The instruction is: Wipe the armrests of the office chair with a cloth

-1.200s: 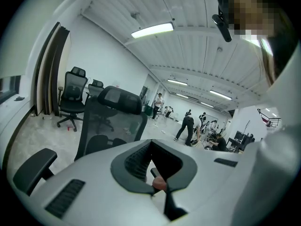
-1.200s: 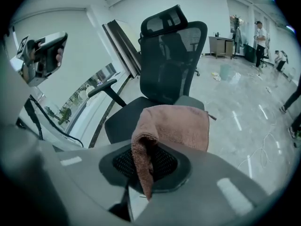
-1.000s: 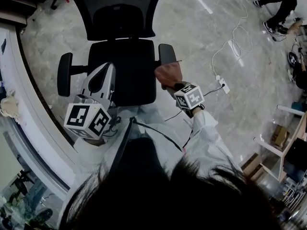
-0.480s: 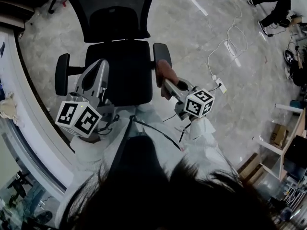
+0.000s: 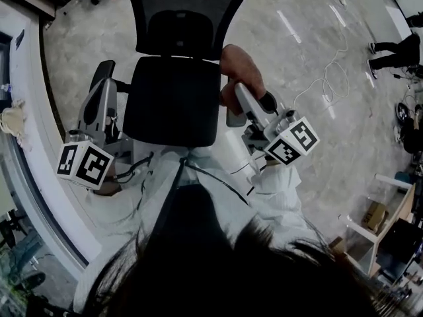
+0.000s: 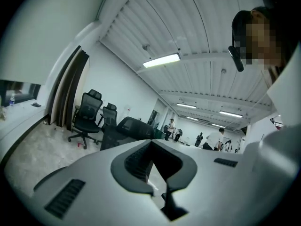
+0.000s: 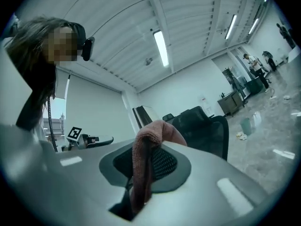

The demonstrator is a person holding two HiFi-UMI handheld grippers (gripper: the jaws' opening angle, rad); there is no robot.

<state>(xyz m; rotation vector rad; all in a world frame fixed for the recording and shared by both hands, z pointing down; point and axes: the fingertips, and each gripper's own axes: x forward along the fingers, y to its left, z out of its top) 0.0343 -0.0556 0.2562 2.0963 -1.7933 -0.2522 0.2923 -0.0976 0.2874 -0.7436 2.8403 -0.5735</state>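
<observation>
The black office chair (image 5: 172, 101) stands below me, its mesh back (image 5: 188, 12) at the top of the head view. My right gripper (image 5: 232, 98) is shut on a pink cloth (image 5: 239, 65), which lies over the chair's right armrest and hides it. In the right gripper view the cloth (image 7: 148, 149) hangs clamped between the jaws of that gripper (image 7: 141, 182). My left gripper (image 5: 102, 88) points along the left armrest (image 5: 106, 68), just over its near part. Its jaws look shut with nothing in them (image 6: 150, 173).
A curved white desk edge (image 5: 39, 177) runs close along the left of the chair. A white cable (image 5: 324, 84) lies looped on the floor at right. A person (image 5: 396, 48) stands far right, with shelves (image 5: 390, 223) at lower right. Two other office chairs (image 6: 87, 114) stand far off.
My right gripper has slid the cloth along the right armrest toward the chair back. My left gripper has swung left from over the seat to the left armrest.
</observation>
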